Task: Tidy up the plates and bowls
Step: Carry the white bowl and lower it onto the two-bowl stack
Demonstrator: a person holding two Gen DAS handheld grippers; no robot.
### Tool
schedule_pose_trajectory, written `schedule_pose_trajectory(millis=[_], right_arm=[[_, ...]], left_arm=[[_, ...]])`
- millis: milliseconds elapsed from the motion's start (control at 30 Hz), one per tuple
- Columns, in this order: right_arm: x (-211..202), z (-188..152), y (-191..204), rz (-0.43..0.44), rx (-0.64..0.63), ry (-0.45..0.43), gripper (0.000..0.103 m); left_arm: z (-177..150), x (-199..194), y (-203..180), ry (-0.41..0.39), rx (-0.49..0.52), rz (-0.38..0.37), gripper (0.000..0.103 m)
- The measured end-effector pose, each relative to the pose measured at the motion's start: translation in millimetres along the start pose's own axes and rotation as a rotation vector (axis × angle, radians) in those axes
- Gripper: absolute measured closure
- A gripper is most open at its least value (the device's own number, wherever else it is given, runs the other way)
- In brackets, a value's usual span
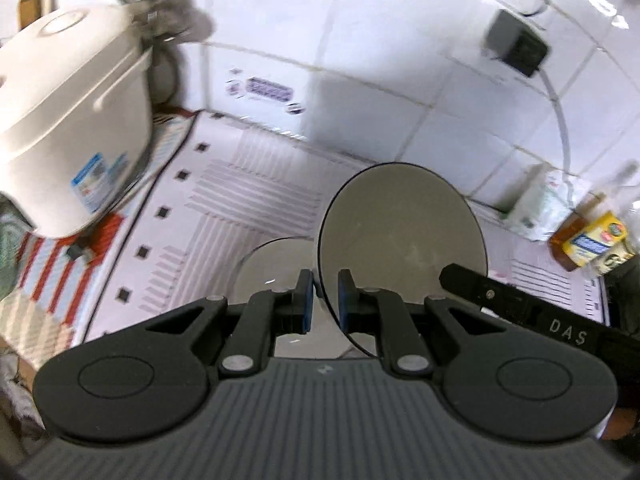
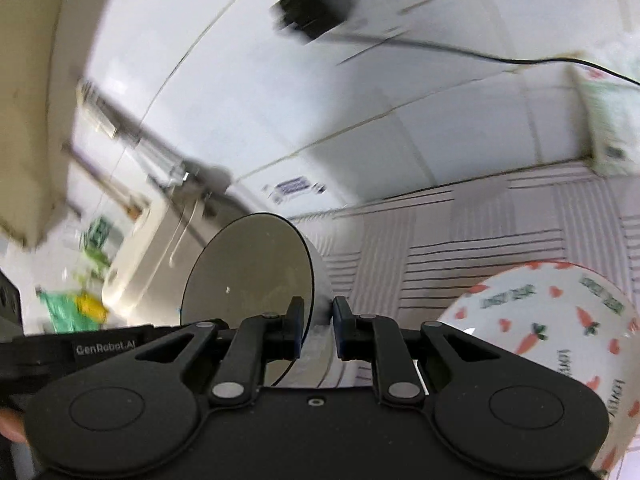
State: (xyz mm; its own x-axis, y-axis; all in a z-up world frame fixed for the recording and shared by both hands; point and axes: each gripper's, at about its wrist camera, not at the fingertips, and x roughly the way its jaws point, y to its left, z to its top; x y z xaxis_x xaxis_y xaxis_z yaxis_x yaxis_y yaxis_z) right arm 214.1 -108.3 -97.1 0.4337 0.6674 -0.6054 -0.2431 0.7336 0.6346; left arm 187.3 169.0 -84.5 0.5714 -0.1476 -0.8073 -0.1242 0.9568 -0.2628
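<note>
Left wrist view: my left gripper [image 1: 324, 296] pinches the rim of a grey plate [image 1: 402, 240] held on edge, its face turned toward my right side.
Second dish: a paler round plate [image 1: 272, 268] lies flat on the worktop [image 1: 248, 184] just beyond my left finger, partly hidden behind the held plate.
Right wrist view: my right gripper [image 2: 316, 322] has its pads close together around the edge of a grey plate [image 2: 248, 276], also on edge, face toward my left; whether the pads truly bite is hard to tell, but I judge it held.
Carrot bowl: the carrot-print bowl [image 2: 560, 340] sits low and to the right of the right gripper, near it.
Key relation: the flat plate lies straight ahead of the left gripper, so the left is nearer for stacking; the held plate must tip from upright to flat.
Backdrop: a rice cooker [image 1: 68, 120] stands far left.
</note>
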Motion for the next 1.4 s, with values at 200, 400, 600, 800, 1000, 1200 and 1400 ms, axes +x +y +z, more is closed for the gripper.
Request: schedule_pose_trajectory(millis=[200,400,600,800,1000,1200,1400], right_arm=[[27.1,-6.5,31.6,-0.028,-0.150,0.037,0.084],[50.7,-5.7,47.8,-0.079,-0.331,0.079,0.084],[61.9,-6.3,53.3,-0.102,-0.397,0.097,0.084],[71.1,-18.3,55.4,-0.123,-0.474,0.119,0.084],[80.4,-26.8,52.7,-0.141,-0.519,0.128,0.084],[86.5,-35.1,58.9,-0.185,-0.622,0.120,0.084],[86.8,-35.5,55.7,-0.204,-0.617,0.091,0.082]], left_arm=[[-8.6,14.6,32.3,0.067,-0.087,0.034,0.092],[-8.8,29.9,38.3,0.135,-0.107,0.042,0.091],[-14.4,44.8,35.9,0.210,-0.113,0.058,0.091],[-16.1,55.4,33.3,0.259,-0.096,0.105,0.090],[-12.8,69.6,25.1,0.320,-0.071,0.167,0.087],[-12.8,72.4,20.8,0.319,-0.046,0.192,0.085],[-9.8,74.2,18.6,0.329,-0.026,0.191,0.084]])
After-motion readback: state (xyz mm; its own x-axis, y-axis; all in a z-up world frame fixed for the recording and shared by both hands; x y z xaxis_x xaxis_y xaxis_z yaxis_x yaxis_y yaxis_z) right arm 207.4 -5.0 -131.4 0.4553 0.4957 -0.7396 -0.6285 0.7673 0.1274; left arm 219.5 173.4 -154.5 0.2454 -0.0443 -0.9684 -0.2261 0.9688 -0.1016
